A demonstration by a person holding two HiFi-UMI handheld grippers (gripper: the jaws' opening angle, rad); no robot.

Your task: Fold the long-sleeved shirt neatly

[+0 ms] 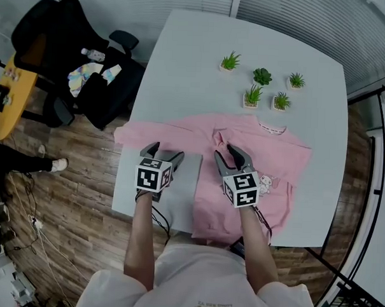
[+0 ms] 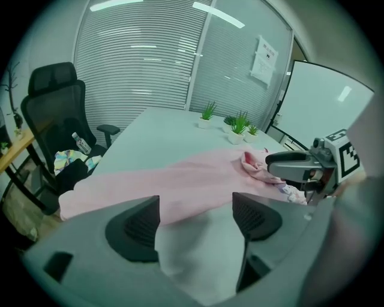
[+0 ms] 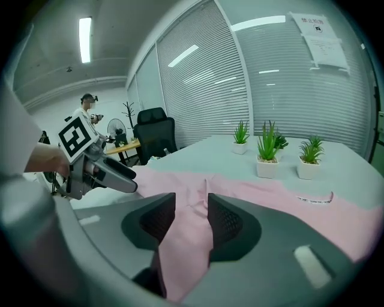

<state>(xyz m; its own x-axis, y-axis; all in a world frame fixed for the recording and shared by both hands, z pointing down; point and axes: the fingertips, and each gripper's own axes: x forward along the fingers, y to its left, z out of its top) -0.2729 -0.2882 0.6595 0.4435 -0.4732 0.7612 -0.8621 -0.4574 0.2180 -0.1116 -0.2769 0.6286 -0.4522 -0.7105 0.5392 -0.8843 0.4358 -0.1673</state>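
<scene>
- Shirt: pink, long-sleeved, lying spread along the near edge of the tabletop, hem at that edge. One sleeve runs out to the left edge.
- Handling, as judged: light, limp knit that will sag and creep when lifted. Best taken at a cuff, shoulder or seam with both layers pinched, then laid down flat rather than dragged.
- Right gripper: jaws apart, with a raised fold of the shirt standing between them. The pads do not appear to pinch it.
- Left gripper: released and empty, over bare tabletop just short of the sleeve.
- Writing: cartoon print on the chest and neck label, neither legible. No brand made out.
- Potted plants: five, beyond the collar toward the far edge, not touching the shirt.
</scene>
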